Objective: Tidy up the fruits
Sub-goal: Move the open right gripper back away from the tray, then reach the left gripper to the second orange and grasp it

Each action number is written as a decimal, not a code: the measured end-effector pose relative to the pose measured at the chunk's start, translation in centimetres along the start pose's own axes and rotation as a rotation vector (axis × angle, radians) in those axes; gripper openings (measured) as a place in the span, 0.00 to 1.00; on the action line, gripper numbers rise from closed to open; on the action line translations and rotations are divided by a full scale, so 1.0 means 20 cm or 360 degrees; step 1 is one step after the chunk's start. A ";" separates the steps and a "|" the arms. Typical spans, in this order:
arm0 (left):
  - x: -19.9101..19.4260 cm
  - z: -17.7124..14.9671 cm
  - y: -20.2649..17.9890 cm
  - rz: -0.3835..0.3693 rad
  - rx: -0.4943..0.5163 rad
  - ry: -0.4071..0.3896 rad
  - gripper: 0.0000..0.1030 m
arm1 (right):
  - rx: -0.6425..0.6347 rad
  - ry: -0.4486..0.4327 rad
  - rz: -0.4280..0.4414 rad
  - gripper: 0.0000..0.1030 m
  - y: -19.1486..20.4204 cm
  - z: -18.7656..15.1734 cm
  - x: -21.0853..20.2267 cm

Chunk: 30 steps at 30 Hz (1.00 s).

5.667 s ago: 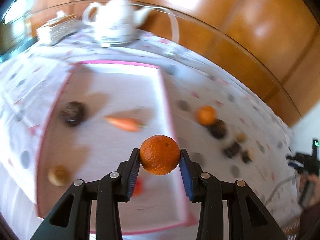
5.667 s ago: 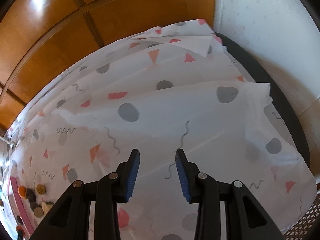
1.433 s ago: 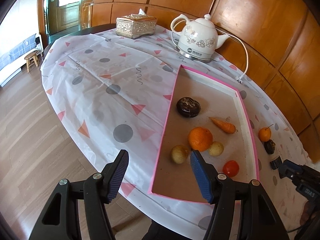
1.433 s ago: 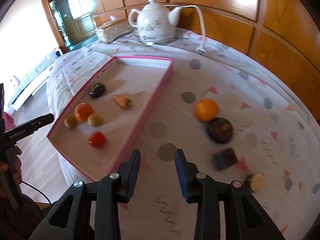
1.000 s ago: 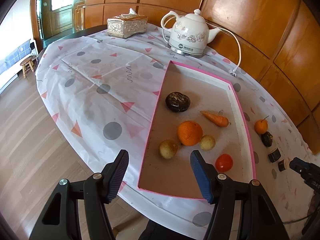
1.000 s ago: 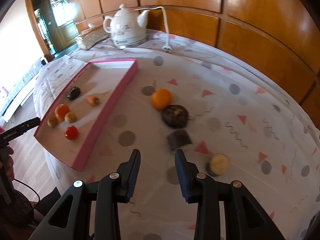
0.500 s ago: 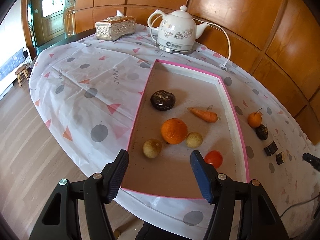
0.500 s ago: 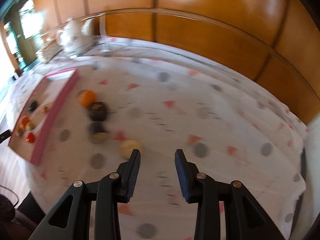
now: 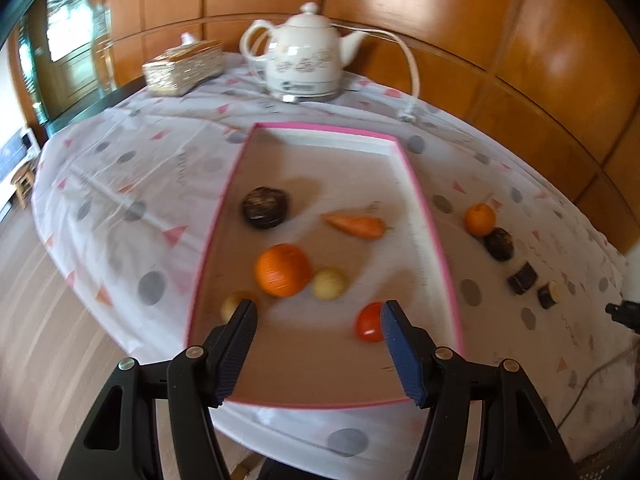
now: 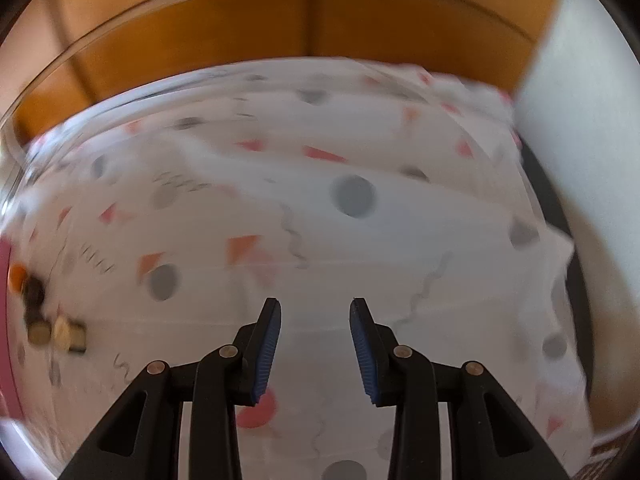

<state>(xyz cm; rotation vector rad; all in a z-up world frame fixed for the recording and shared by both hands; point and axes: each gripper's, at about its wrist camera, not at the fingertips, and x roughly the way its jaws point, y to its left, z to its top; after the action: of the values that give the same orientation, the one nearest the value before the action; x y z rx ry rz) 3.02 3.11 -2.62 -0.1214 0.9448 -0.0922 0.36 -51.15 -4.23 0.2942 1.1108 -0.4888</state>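
Left wrist view shows my left gripper (image 9: 316, 322) spread and empty above the near end of the pink-rimmed tray (image 9: 434, 236). The large orange (image 9: 283, 269) it carried a few seconds ago now lies inside the tray, touching a pale round fruit (image 9: 329, 284), with a second pale fruit (image 9: 234, 305) just behind my left pad, a tomato (image 9: 370, 322) beside my right pad, a carrot (image 9: 354, 225) and a dark round fruit (image 9: 265, 207) further in. So that drop-off is done, and I have since pulled this gripper back and squared it up to the tray.

Outside the tray, on the desk (image 9: 120, 184) to its right, a small orange (image 9: 479, 220), a dark fruit (image 9: 499, 243) and two cut pieces (image 9: 534, 285) lie in a line, not yet sorted.

My right gripper (image 10: 315, 318) has swung away from those leftovers over the last second. They were ahead of it before; now they sit blurred at the far left edge of the right wrist view (image 10: 34, 300), and bare patterned cloth lies under the jaws. Its pads are parted by a narrow gap with nothing between them.

I judge six pieces are in and about four remain. With the right gripper heading away from them, the next pickup looks more likely to fall to my left.
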 end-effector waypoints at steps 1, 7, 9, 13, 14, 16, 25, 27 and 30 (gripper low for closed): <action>0.01 0.01 -0.04 -0.0025 0.0029 0.0003 0.63 | 0.0075 0.0007 0.0004 0.35 -0.05 0.01 0.00; 0.05 0.10 -0.27 -0.0196 0.0197 0.0036 0.63 | 0.0316 -0.0039 -0.0003 0.35 -0.21 0.03 -0.03; 0.07 0.12 -0.35 -0.0238 0.0254 0.0045 0.63 | 0.0361 -0.0030 0.0017 0.35 -0.23 0.03 -0.02; 0.14 0.20 -0.49 -0.0339 0.0288 0.0097 0.63 | 0.0363 -0.0019 0.0047 0.35 -0.21 0.06 0.00; 0.16 0.21 -0.52 -0.0356 0.0293 0.0109 0.63 | 0.0352 -0.0021 0.0052 0.35 -0.21 0.06 0.00; 0.20 0.23 -0.57 -0.0383 0.0290 0.0134 0.63 | 0.0335 -0.0026 0.0062 0.35 -0.20 0.07 0.00; 0.39 0.35 -0.76 -0.0403 0.0296 0.0195 0.61 | 0.0319 -0.0028 0.0112 0.35 -0.18 0.07 -0.03; 0.44 0.37 -0.78 -0.0393 0.0283 0.0204 0.59 | 0.0304 -0.0031 0.0111 0.35 -0.17 0.08 -0.03; 0.51 0.41 -0.80 -0.0373 0.0259 0.0218 0.57 | 0.0338 -0.0045 0.0101 0.35 -0.20 0.09 -0.04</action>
<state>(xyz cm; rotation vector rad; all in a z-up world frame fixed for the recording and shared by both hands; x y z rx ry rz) 15.16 -13.50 -3.81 -0.0752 1.0530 -0.3972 -0.60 -55.18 -2.62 0.5052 1.0204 -0.5534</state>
